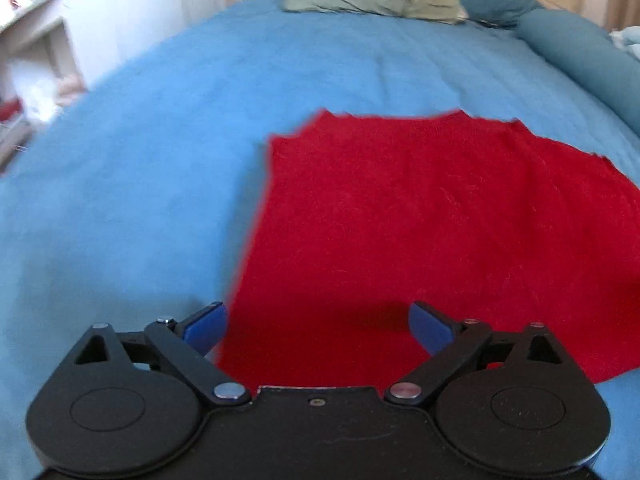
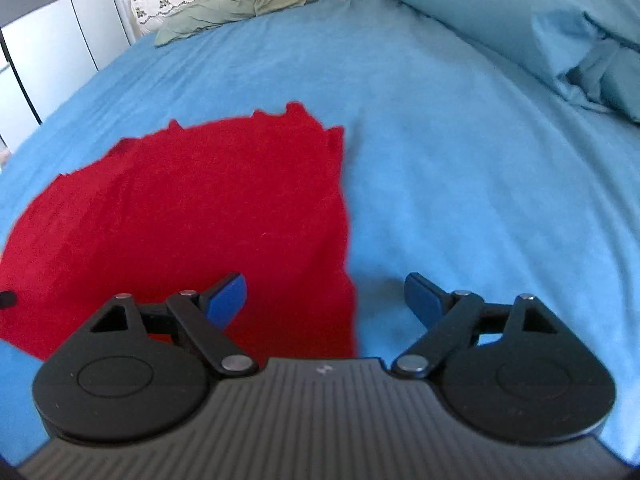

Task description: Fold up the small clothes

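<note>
while both tools, left tool [image 1: 318, 326] and right tool [image 2: 325, 298], hover wide open and empty at the near edge of the flat red fuzzy cloth [image 1: 420, 216], the fold seems unstarted; next, pinch its near corners.

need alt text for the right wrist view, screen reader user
The open right tool hovers over the near right edge of a red cloth lying flat on a blue bedsheet, one blue pad over the cloth, the other over bare sheet. Pillows and a bunched teal duvet sit at the far end.
</note>
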